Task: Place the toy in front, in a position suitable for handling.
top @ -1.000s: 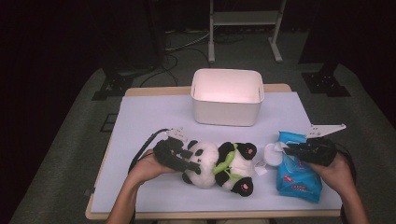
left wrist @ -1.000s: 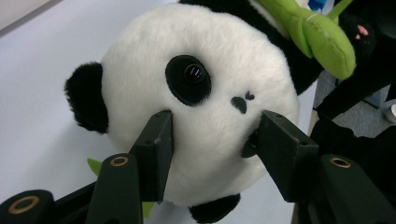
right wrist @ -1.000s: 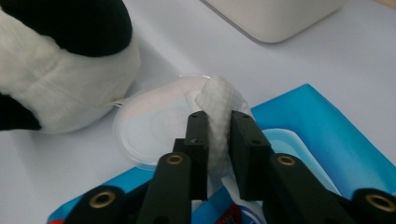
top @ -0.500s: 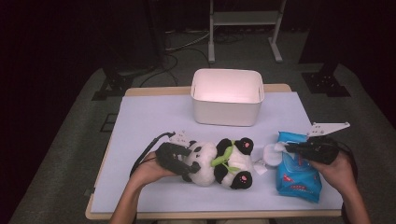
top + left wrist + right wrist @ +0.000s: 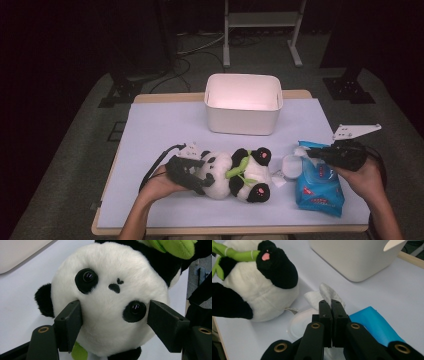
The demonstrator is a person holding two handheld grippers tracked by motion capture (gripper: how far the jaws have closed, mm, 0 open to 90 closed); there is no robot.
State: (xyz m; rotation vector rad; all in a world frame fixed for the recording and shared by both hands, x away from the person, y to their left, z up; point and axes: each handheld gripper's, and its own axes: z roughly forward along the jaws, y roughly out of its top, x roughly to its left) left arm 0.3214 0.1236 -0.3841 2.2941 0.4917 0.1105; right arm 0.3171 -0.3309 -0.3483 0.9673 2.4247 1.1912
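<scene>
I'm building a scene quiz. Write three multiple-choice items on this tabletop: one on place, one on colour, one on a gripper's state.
1. Where does the white bin stand?
A. behind the panda
B. on the floor
C. in front of the panda

2. What colour is the wipes pack?
A. red
B. blue
C. yellow

3. How are the right hand-held gripper jaws?
A. wide open
B. shut on a white wipe
C. around the panda

Answers: 1 A, the high view shows it beyond the plush panda. 2 B, its wrapper is blue. 3 B, the white wipe rises from between the closed jaws.
</scene>
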